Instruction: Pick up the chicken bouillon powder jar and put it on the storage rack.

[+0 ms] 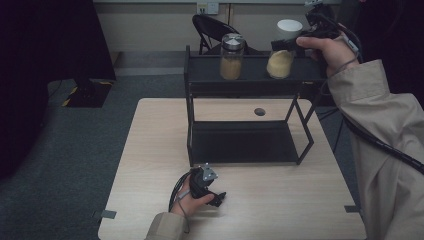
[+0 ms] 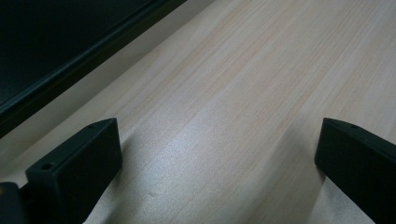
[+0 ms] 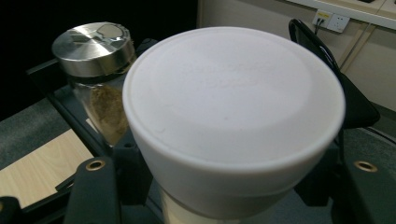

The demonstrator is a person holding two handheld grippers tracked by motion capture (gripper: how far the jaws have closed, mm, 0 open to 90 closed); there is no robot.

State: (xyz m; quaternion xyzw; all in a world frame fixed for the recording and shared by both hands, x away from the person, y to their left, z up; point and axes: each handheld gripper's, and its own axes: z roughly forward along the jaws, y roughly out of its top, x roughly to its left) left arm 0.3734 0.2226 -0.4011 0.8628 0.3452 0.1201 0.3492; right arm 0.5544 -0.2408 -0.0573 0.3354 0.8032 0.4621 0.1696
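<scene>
A jar with a white lid [image 1: 281, 62] and pale yellow contents stands at the right of the black rack's top shelf [image 1: 255, 86]. My right gripper [image 1: 283, 45] is shut on it just under the lid; in the right gripper view the white-lidded jar [image 3: 233, 93] sits between the two jaws of that gripper [image 3: 229, 191]. A second jar with a metal lid [image 1: 232, 57] [image 3: 93, 42] and brown contents stands to its left, apart from it. My left gripper [image 1: 217, 199] rests low on the wooden table [image 1: 290, 205], open, with bare wood between the jaws of the left gripper [image 2: 219, 163].
The rack's lower shelf [image 1: 242, 142] holds nothing and its front edge [image 2: 70, 65] lies just ahead of my left gripper. A round hole [image 1: 259, 111] marks the table behind the rack. A folding chair [image 1: 210, 25] stands beyond the table.
</scene>
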